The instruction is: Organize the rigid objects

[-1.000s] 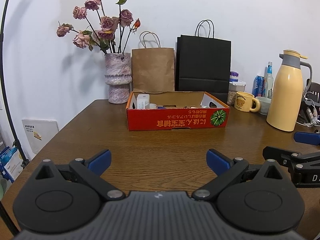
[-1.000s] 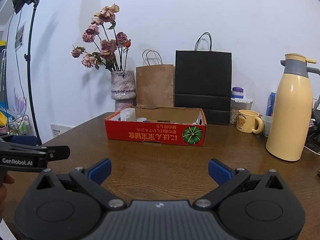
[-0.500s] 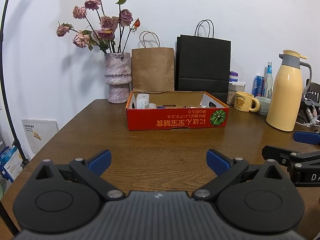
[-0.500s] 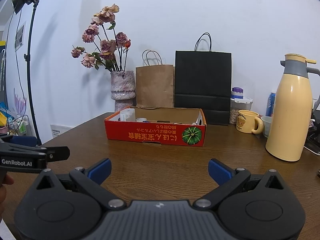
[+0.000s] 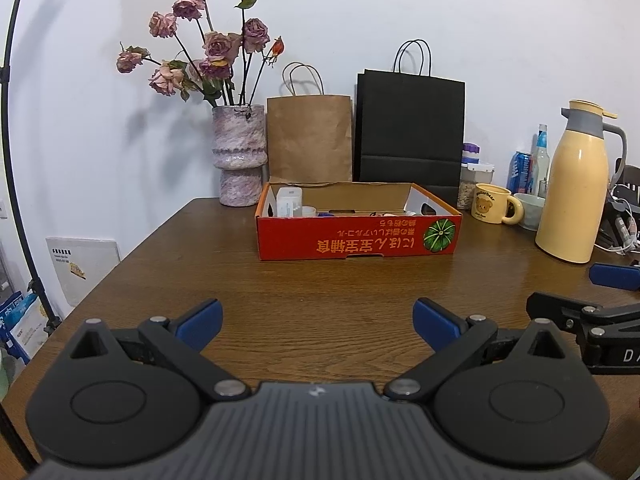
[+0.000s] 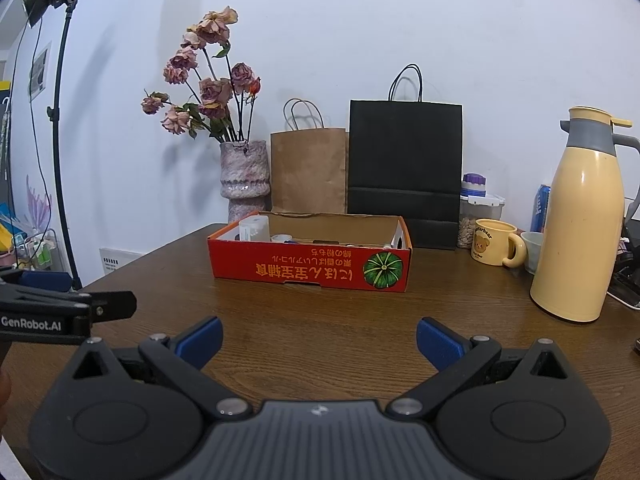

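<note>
A shallow red cardboard box [image 5: 358,238] [image 6: 310,268] with a green pumpkin print stands on the wooden table [image 5: 320,284] [image 6: 320,312], well ahead of both grippers. Inside it I see a white container [image 5: 289,201] [image 6: 252,230] at its left end and several small items, mostly hidden by the box wall. My left gripper [image 5: 316,322] is open over the near table with nothing between its blue pads. My right gripper [image 6: 318,340] is also open and holds nothing. Each gripper shows at the edge of the other's view.
Behind the box stand a vase of dried roses [image 5: 239,156], a brown paper bag [image 5: 309,138] and a black paper bag [image 5: 410,132]. To the right are a yellow mug [image 5: 494,208], a cream thermos jug [image 5: 576,184], a jar and cans. A light stand [image 6: 60,120] rises at left.
</note>
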A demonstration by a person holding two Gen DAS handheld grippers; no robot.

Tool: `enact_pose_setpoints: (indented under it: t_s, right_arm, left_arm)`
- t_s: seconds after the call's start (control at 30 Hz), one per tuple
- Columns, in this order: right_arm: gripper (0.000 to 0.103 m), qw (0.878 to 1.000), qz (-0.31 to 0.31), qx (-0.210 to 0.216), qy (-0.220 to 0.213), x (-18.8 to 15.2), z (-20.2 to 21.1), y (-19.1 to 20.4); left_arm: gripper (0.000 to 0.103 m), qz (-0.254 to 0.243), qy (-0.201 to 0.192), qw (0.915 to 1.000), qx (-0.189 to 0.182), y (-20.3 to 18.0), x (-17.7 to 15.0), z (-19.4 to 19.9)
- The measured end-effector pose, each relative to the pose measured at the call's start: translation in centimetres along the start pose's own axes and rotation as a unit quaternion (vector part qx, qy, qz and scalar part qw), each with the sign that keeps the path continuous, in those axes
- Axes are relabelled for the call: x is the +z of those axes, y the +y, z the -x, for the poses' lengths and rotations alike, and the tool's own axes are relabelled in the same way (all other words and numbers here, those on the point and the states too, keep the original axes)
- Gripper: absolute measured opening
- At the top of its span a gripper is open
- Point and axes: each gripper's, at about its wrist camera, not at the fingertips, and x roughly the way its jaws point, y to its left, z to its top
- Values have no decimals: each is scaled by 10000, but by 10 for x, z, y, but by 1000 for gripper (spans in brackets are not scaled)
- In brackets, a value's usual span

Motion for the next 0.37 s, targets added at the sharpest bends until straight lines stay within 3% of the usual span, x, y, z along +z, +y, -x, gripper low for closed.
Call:
enact_pose_setpoints:
  t_s: [0.37]
  right_arm:
    - [103, 10000, -8, -2, 32, -2, -3, -1]
  left_arm:
    - [103, 34, 42, 10000, -18, 3, 0, -2]
